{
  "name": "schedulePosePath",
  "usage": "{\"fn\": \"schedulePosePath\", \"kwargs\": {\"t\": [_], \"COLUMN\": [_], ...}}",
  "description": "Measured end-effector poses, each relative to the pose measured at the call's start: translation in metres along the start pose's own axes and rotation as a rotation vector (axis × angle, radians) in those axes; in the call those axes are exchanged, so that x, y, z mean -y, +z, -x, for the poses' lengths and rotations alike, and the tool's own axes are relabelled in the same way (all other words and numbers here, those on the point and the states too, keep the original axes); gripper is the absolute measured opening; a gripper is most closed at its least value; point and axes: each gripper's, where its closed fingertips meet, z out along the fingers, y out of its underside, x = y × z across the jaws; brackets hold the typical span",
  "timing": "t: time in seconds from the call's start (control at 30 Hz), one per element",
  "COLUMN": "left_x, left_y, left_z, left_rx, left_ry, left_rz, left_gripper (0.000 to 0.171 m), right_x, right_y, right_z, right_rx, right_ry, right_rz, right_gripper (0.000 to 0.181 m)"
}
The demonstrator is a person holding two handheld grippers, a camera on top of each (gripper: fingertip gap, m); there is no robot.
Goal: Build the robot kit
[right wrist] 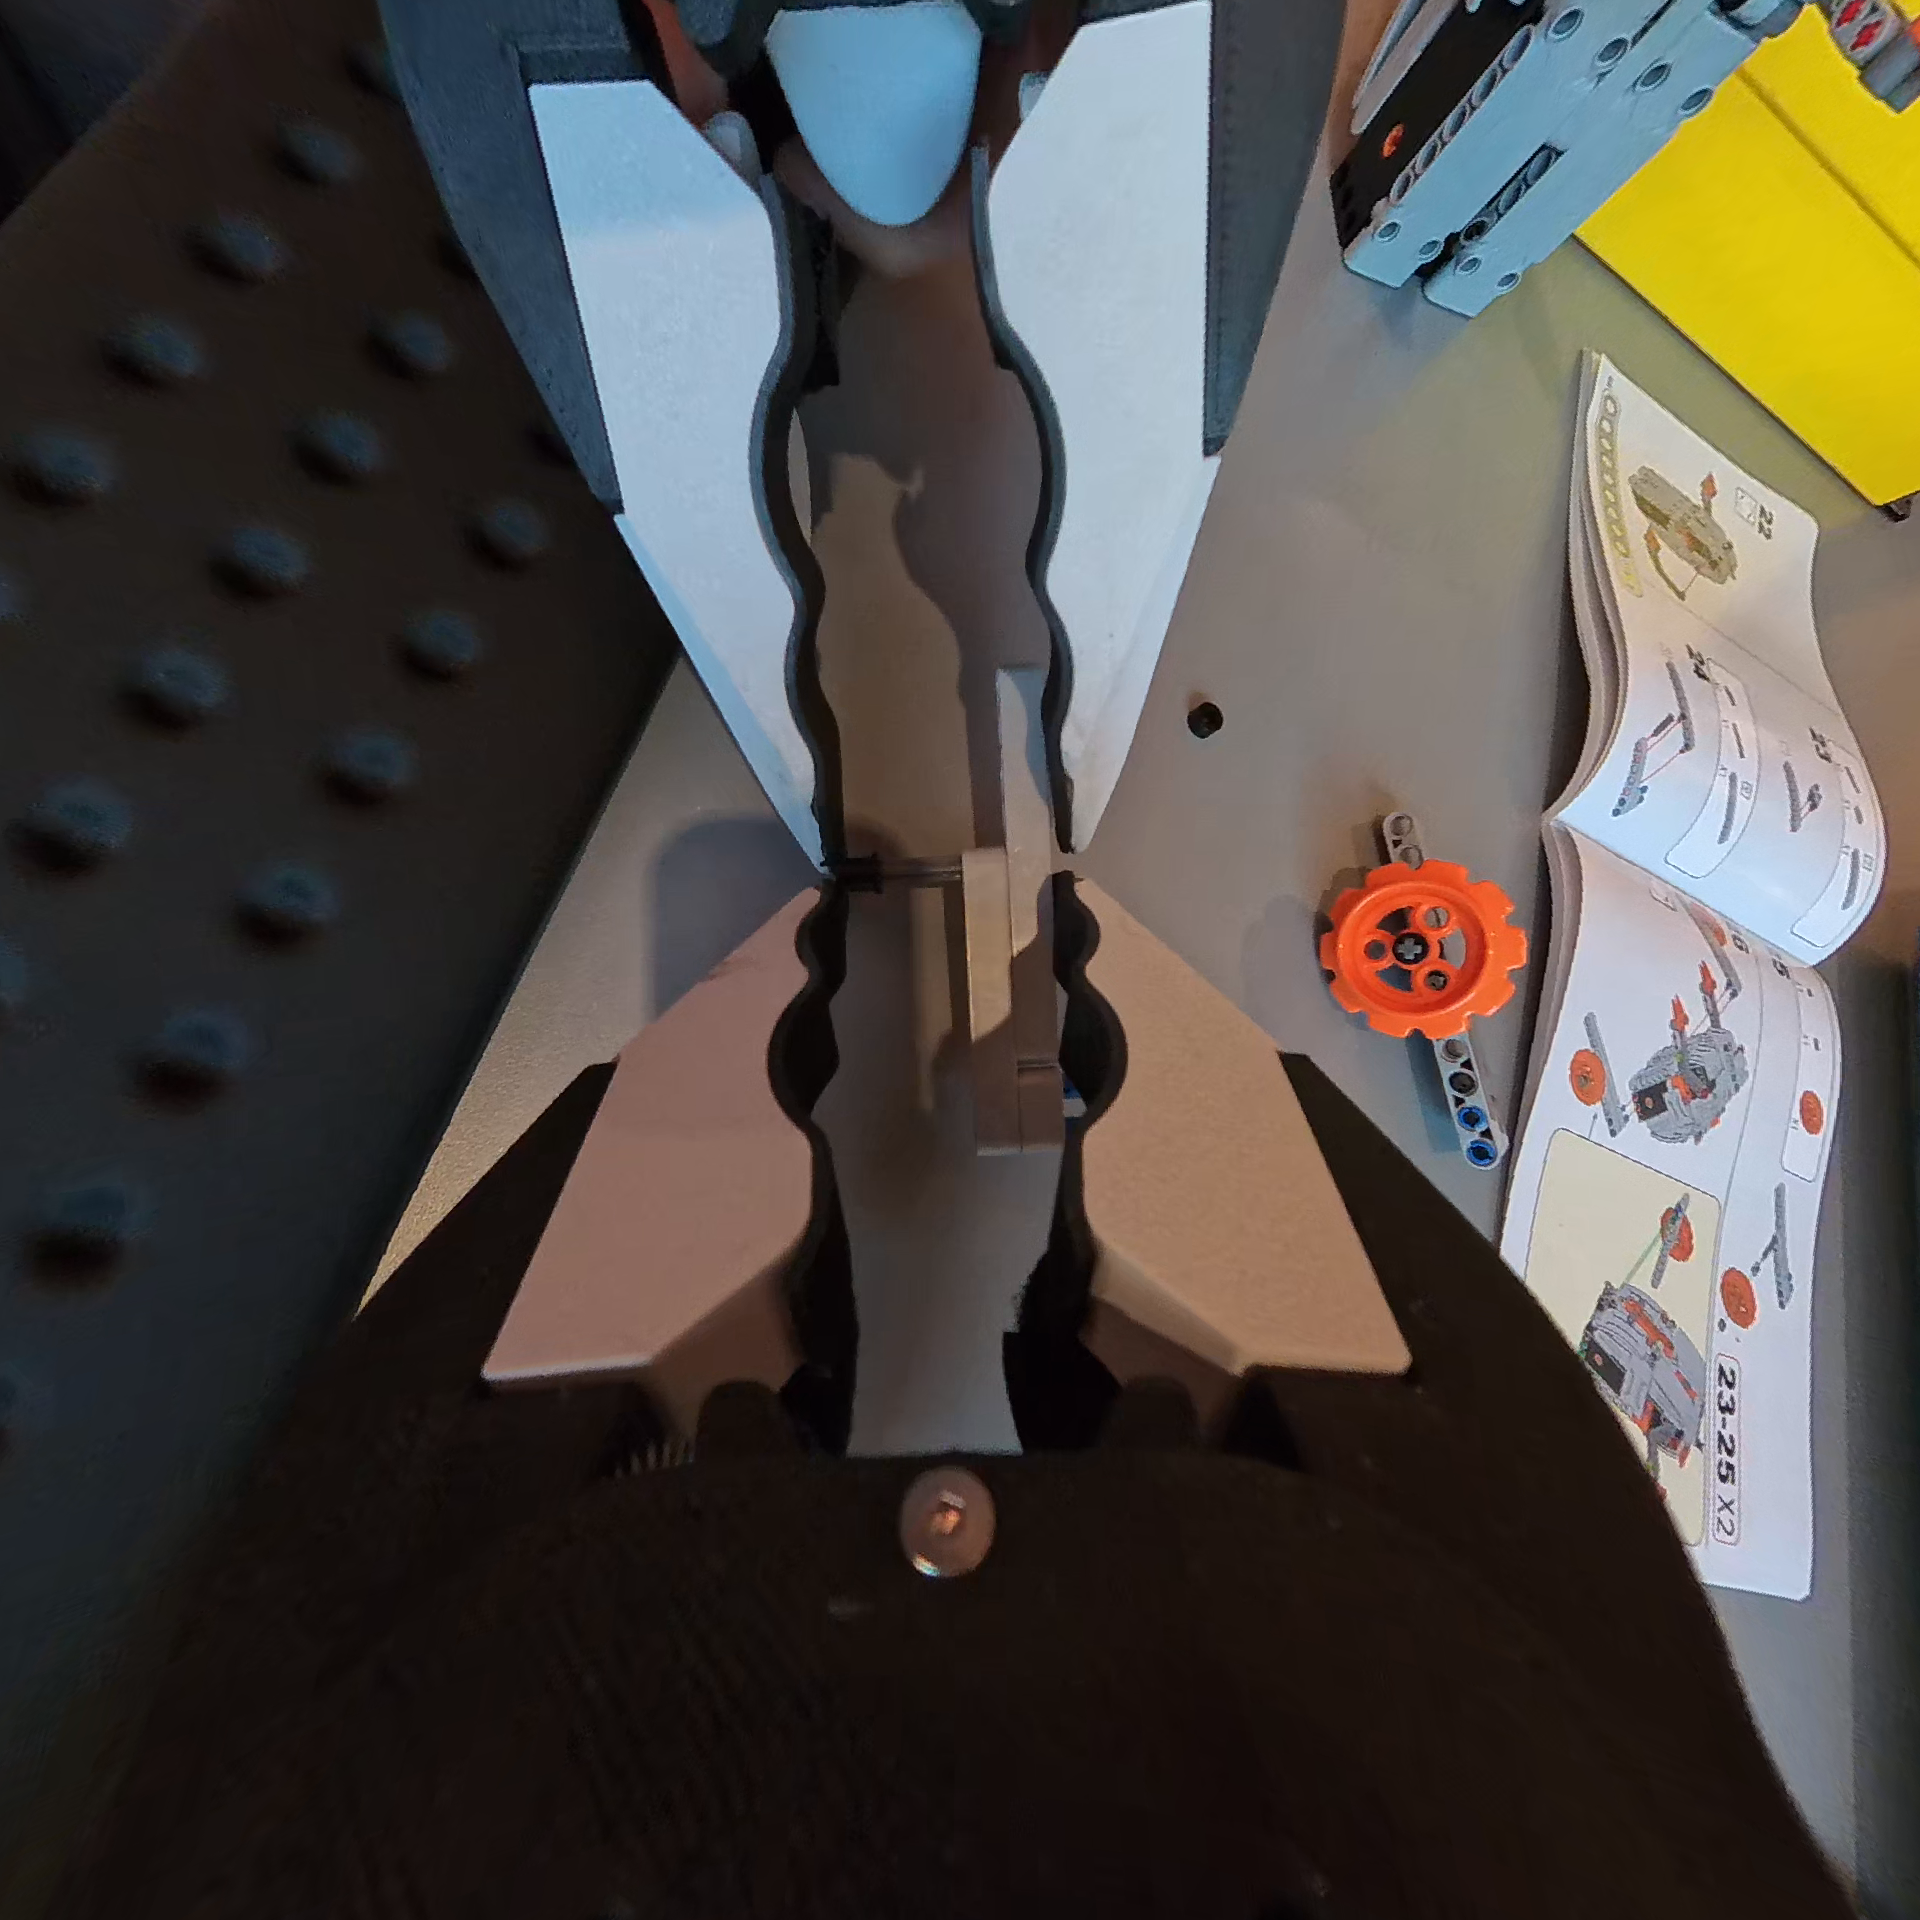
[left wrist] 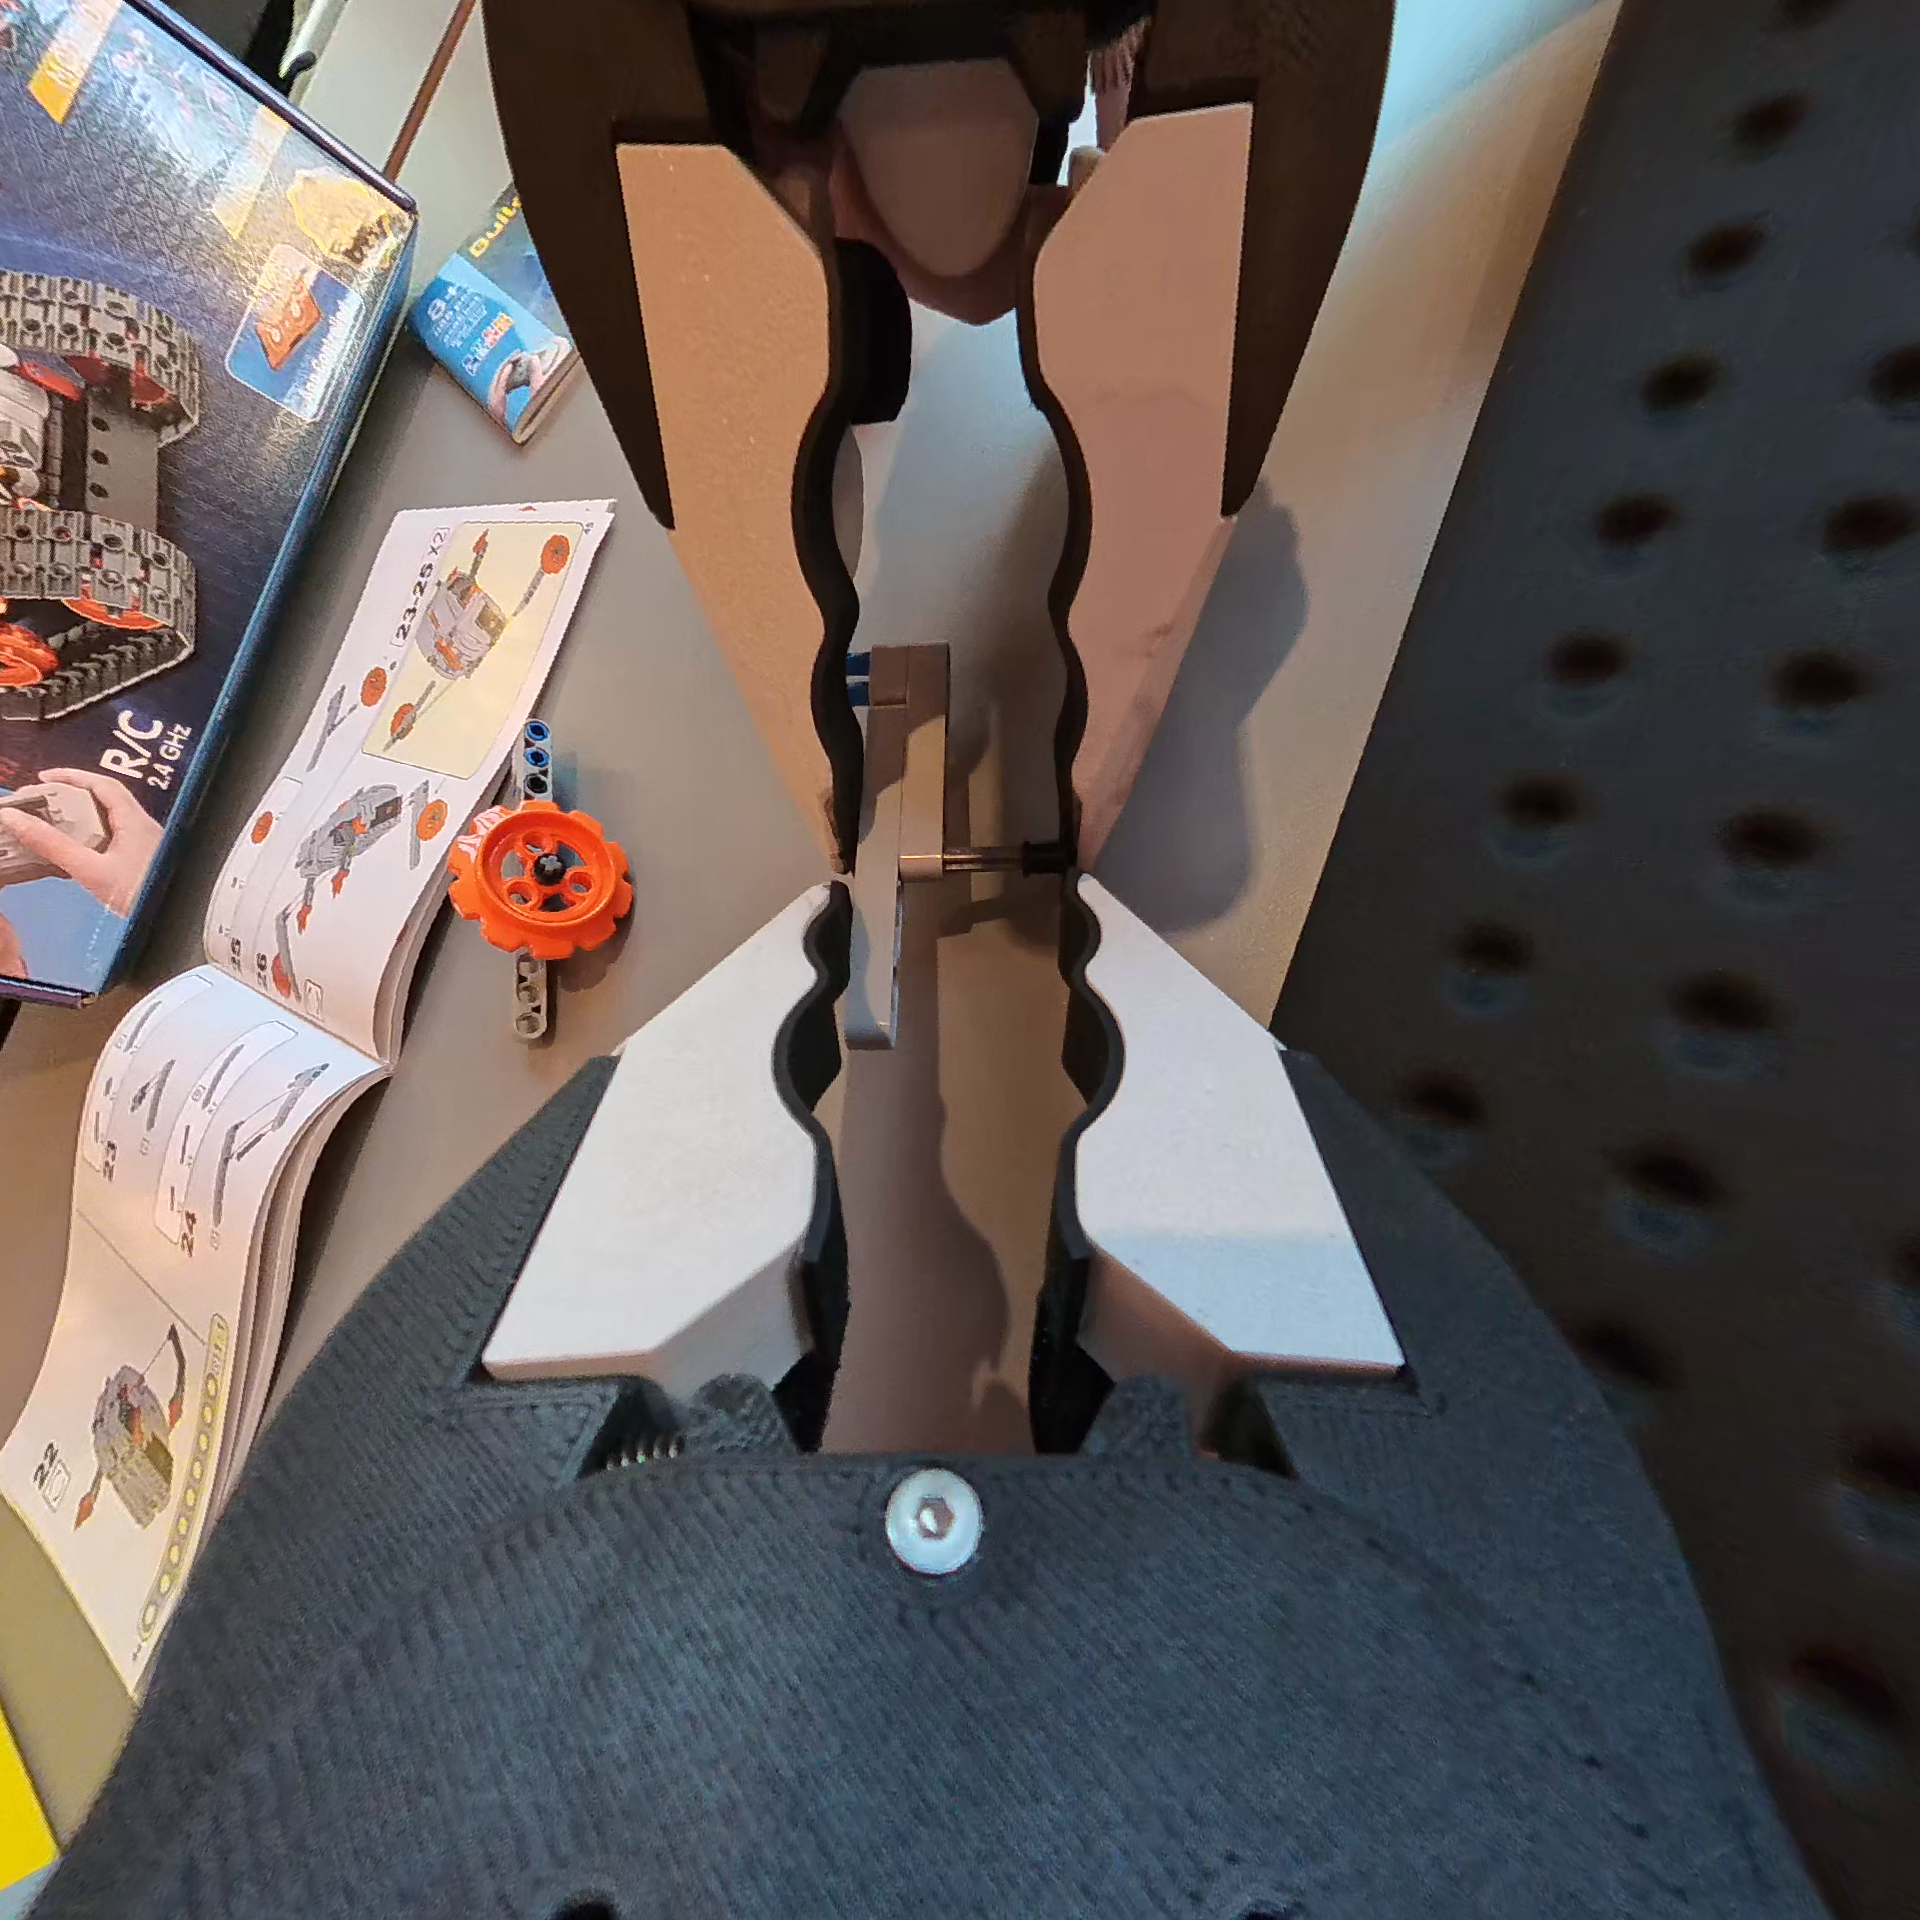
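My two grippers meet tip to tip over a grey table (left wrist: pixel 665 727). A grey beam (left wrist: pixel 899 790) with a thin axle (left wrist: pixel 987 857) sticking out sideways hangs between them. My left gripper (left wrist: pixel 956 888) has the beam against its left finger and the axle's black end at its right fingertip. My right gripper (right wrist: pixel 940 894) holds the same beam (right wrist: pixel 987 987) against its right finger, with the axle (right wrist: pixel 904 873) reaching its left fingertip. Each gripper's gap matches the width of beam plus axle. The other gripper shows in each view, the right one (left wrist: pixel 956 842) and the left one (right wrist: pixel 940 842).
An orange toothed wheel (left wrist: pixel 540 878) on a grey beam lies beside an open instruction booklet (left wrist: pixel 312 935). A blue toy box (left wrist: pixel 135 468) and a small blue box (left wrist: pixel 488 332) lie beyond. A yellow box (right wrist: pixel 1766 260) and a grey block model (right wrist: pixel 1507 135) stand near a perforated black panel (right wrist: pixel 260 623). My left and right fingertips are right by each other. My right tips are roughly 8 centimeters from the orange toothed wheel (left wrist: pixel 540 878). Seen from the right wrist view (right wrist: pixel 1417 937) as well.
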Motion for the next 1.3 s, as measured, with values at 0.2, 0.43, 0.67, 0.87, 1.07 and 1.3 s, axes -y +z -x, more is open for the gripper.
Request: {"fn": "schedulePosePath", "kwargs": {"t": [0.2,0.43,0.67,0.87,1.07,1.3], "left_x": [0.0,-0.007,-0.004,-0.006,-0.006,-0.005], "left_y": [0.0,-0.001,-0.003,0.0,0.0,0.0], "left_z": [0.0,0.01,0.012,0.005,0.003,0.003], "left_rx": [-0.002,0.071,0.06,0.024,0.025,0.024], "left_ry": [0.002,0.02,-0.028,-0.002,0.018,0.016], "left_rz": [0.002,0.025,-0.006,0.017,0.019,0.018], "left_gripper": [0.039,0.008,0.02,0.036,0.036,0.039], "right_x": [0.0,0.004,0.0,0.0,-0.002,-0.003], "right_y": [0.0,0.002,-0.002,-0.001,0.001,0.001], "right_z": [0.0,0.004,0.0,0.0,0.001,0.001], "right_rx": [0.005,0.011,0.013,0.017,0.021,0.016], "right_ry": [-0.008,-0.031,0.013,0.012,0.012,0.013], "right_rz": [0.009,0.013,0.014,0.016,0.026,0.028], "right_gripper": [0.039,0.038,0.037,0.037,0.036,0.036]}}
